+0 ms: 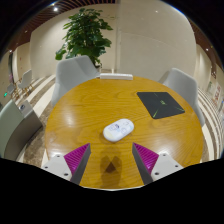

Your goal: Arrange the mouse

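Observation:
A white computer mouse (118,129) lies on the round wooden table (80,110), near its middle. It sits just ahead of my gripper (112,157), slightly beyond the fingertips and between their lines. The fingers are spread wide with nothing between them; the magenta pads (77,157) face inward over bare wood. A dark mouse mat (159,104) lies flat on the table beyond and to the right of the mouse.
Grey chairs (75,70) stand around the table at the back left, back right (180,85) and near left (14,125). A large green potted plant (85,35) stands behind the table. A white object (115,75) lies at the table's far edge.

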A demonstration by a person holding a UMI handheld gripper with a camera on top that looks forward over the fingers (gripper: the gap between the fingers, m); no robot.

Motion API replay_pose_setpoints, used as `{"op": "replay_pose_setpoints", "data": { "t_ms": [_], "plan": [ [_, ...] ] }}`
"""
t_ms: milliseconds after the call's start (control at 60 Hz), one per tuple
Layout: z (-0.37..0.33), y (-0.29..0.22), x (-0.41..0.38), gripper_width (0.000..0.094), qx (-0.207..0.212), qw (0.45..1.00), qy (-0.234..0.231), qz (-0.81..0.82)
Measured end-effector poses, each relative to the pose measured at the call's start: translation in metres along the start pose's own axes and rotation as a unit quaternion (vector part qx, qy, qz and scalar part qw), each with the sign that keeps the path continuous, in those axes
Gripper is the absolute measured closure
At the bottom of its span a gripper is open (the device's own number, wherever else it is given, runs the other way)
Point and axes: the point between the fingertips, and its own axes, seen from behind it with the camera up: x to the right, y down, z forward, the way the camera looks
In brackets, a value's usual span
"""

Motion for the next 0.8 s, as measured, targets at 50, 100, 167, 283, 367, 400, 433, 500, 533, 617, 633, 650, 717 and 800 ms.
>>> {"op": "replay_pose_setpoints", "data": {
  "t_ms": [50,100,167,283,367,400,433,500,533,617,633,650,717,800],
  "plan": [
    [0.012,-0.004,-0.001,0.0068,0.001,1.0,0.003,0.002],
    [0.03,-0.008,0.0,0.007,0.003,1.0,0.004,0.003],
    [0.046,-0.015,-0.001,0.0068,0.004,1.0,0.006,0.003],
    [0.072,-0.022,0.001,0.0066,-0.002,1.0,0.01,0.007],
    [0.088,-0.032,0.004,0.0058,0.002,1.0,0.012,0.005],
    [0.092,-0.035,0.004,0.0063,0.004,1.0,0.01,0.004],
    [0.096,-0.039,0.003,0.0063,0.005,1.0,0.008,0.003],
    [0.104,-0.046,0.001,0.0067,0.007,1.0,0.003,0.001],
    [0.108,-0.049,0.0,0.0091,0.008,1.0,0.002,0.0],
    [0.112,-0.053,-0.003,0.0227,0.009,1.0,-0.003,-0.001],
    [0.113,-0.054,-0.004,0.0283,0.009,1.0,-0.003,0.0],
    [0.114,-0.055,-0.004,0.0338,0.009,1.0,-0.004,0.0],
    [0.116,-0.057,-0.005,0.0456,0.009,1.0,-0.002,-0.003],
    [0.117,-0.058,-0.007,0.0504,0.008,1.0,-0.003,-0.018]
  ]
}}
